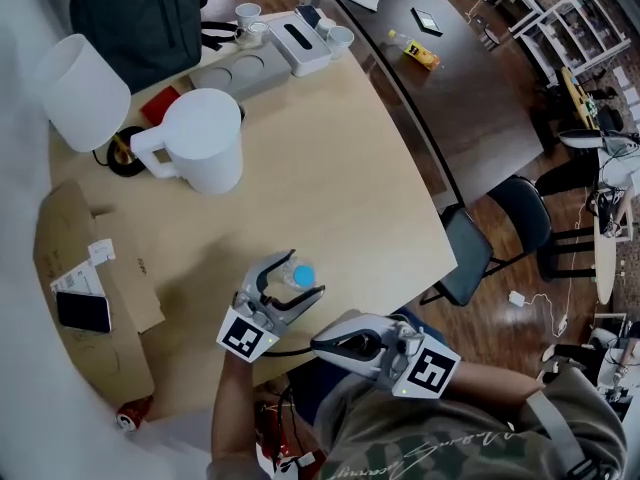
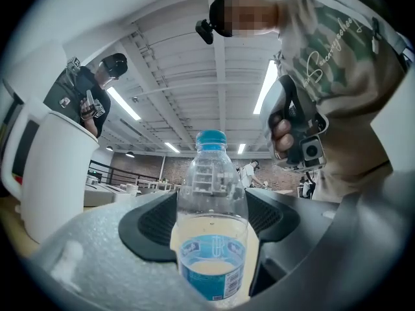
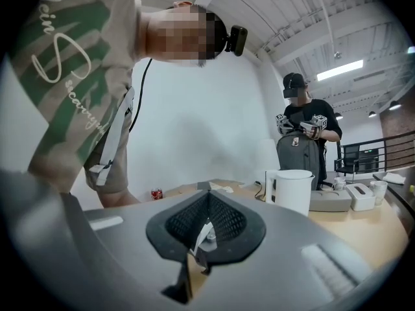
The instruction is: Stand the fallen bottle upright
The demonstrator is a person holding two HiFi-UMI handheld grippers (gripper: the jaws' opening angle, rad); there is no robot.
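Observation:
A clear plastic bottle [image 1: 302, 273] with a blue cap and blue label stands upright near the front edge of the light wooden table [image 1: 340, 188]. In the left gripper view the bottle [image 2: 211, 173] fills the middle, a little pale liquid at its bottom. My left gripper [image 1: 304, 275] is shut on it, one pad pressing each side [image 2: 211, 218]. My right gripper [image 1: 322, 344] hangs off the table's front edge by the person's body, shut with nothing in it; its pads meet [image 3: 206, 220].
A white jug [image 1: 205, 138] stands mid-table. Behind it are a white lamp [image 1: 82, 90], a dark backpack [image 1: 140, 18] and a grey tray with cups [image 1: 250, 68]. Cardboard and a phone [image 1: 83, 311] lie at the left. A chair [image 1: 468, 256] stands at the right.

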